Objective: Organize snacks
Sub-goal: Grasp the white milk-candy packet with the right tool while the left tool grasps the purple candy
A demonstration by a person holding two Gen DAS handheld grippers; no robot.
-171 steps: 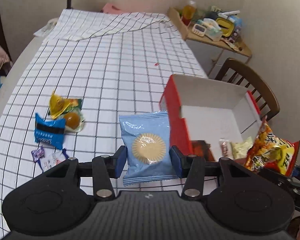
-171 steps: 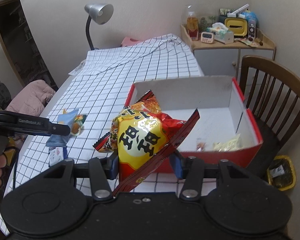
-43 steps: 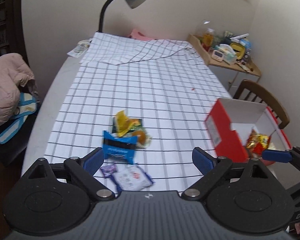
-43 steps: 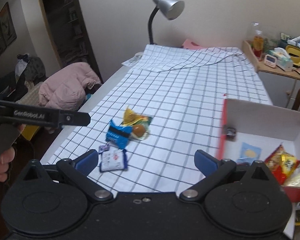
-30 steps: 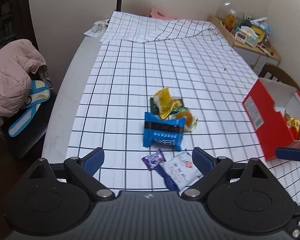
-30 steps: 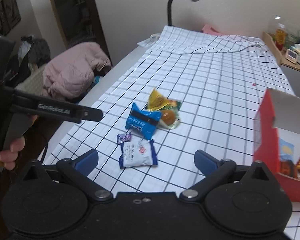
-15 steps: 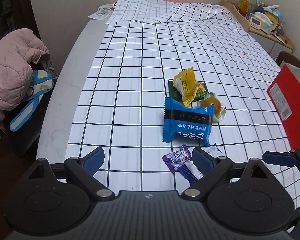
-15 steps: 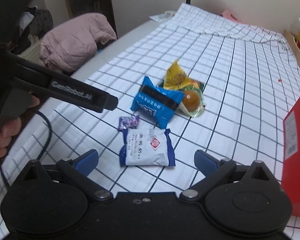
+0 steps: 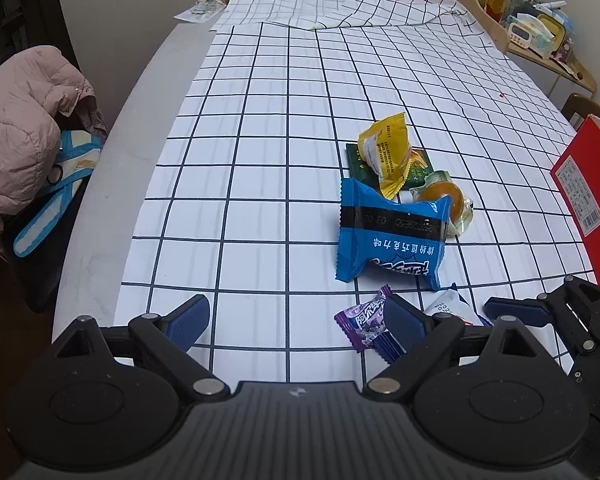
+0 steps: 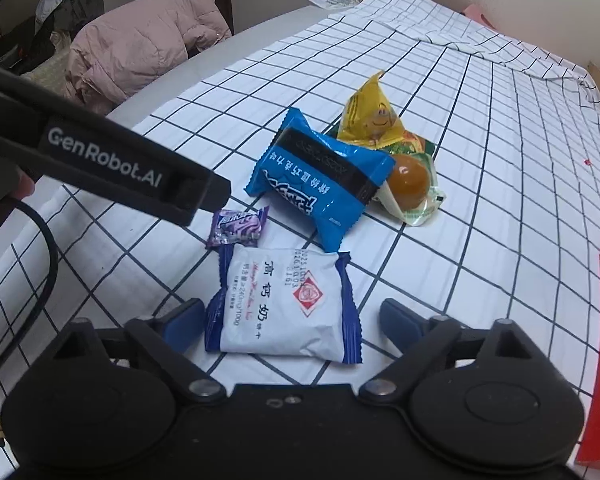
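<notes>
The left gripper [image 9: 296, 320] is hovering left of the white packet [image 10: 284, 304], jaws apart, empty. The right gripper [image 10: 290, 320] is straddling this packet on the table [image 10: 500, 208], jaws apart. It looks light, crinkly and slippery; pinching its sealed edges seems safest.

Six snacks lie on the cloth: one blue packet [image 10: 320, 184], one white packet [image 10: 284, 304], one purple candy [image 10: 238, 226], one yellow packet [image 10: 370, 118], one green packet [image 9: 418, 172], one jelly cup [image 10: 410, 178]. One red box [image 9: 584, 184].
</notes>
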